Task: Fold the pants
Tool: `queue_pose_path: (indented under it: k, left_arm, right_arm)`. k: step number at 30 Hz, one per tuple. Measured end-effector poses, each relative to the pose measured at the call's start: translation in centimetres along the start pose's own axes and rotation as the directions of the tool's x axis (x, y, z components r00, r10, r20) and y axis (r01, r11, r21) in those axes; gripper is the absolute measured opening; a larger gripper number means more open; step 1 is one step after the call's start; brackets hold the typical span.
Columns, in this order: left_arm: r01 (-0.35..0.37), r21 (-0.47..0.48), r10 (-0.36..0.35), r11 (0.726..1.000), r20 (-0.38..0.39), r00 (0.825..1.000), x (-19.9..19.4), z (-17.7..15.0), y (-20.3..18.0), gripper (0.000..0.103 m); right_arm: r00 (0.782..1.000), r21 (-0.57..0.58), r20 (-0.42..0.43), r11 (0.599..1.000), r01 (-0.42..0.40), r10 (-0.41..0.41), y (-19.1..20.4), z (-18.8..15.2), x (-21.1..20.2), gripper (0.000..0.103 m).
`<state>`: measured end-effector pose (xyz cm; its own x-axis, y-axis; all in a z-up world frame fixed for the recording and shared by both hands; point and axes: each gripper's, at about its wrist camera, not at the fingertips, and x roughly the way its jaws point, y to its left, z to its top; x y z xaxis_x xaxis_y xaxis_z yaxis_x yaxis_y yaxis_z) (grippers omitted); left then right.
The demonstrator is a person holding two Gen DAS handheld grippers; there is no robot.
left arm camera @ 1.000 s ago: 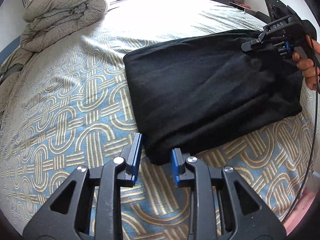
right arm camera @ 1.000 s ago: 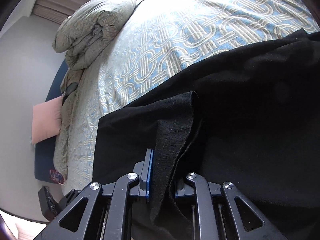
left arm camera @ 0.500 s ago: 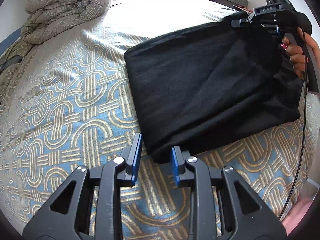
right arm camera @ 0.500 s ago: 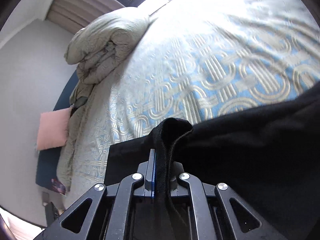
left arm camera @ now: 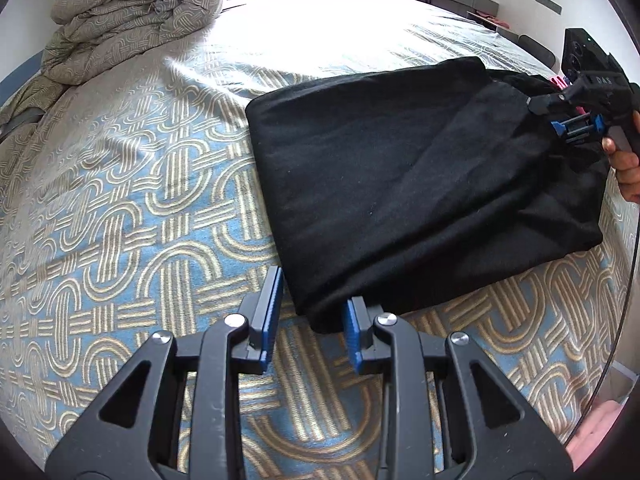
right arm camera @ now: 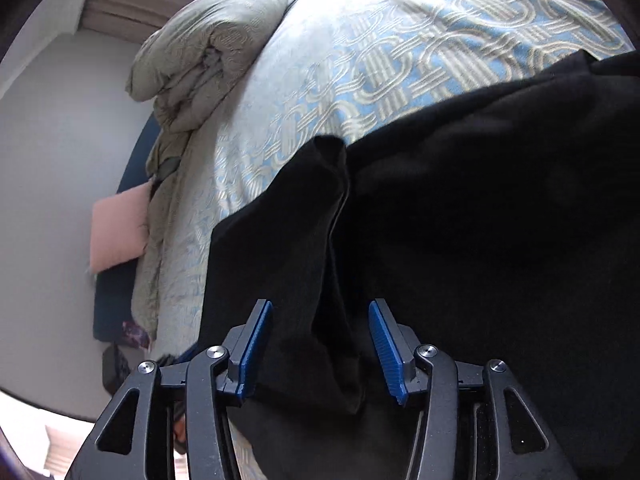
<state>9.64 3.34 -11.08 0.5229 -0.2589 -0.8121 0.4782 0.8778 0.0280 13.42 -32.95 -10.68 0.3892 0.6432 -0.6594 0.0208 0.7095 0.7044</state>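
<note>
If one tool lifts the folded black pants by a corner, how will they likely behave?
The black pants look soft and creased, so they would probably sag and unfold. A loose flap already droops. They seem light, likely dragging across the patterned bedspread rather than sliding neatly.

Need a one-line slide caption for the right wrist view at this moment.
Right gripper with jaws opening around a loose fold of the black pants on the patterned bedspread.
</note>
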Motion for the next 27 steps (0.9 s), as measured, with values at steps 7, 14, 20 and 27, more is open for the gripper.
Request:
queue_pose_path:
  k: [7, 14, 20, 27]
  left_arm:
    - [-0.004, -0.012, 0.003, 1.0, -0.006, 1.0, -0.1, 0.1, 0.0, 0.031]
    - [-0.003, -0.015, 0.003, 1.0, -0.008, 1.0, 0.0, 0.1, 0.0, 0.031]
    - [-0.012, -0.011, 0.011, 1.0, -0.011, 1.0, -0.1, 0.1, 0.0, 0.031]
    - [-0.01, -0.016, 0.01, 1.0, -0.019, 1.0, 0.1, 0.2, -0.1, 0.032]
  right_arm:
    - [0.976, -0.056, -0.151, 0.984, -0.167, 0.157, 1.3, -1.5, 0.6, 0.059]
    - [0.964, -0.145, -0.097, 0.955, -0.258, 0.246, 2.7, -2.8, -3.5, 0.059]
    - [0.996, -0.086, -0.061, 0.994, -0.072, 0.067, 0.1, -2.9, -2.7, 0.059]
    - [0.996, -0.013, -0.068, 0.998, -0.065, 0.064, -1.5, -2.6, -1.0, 0.059]
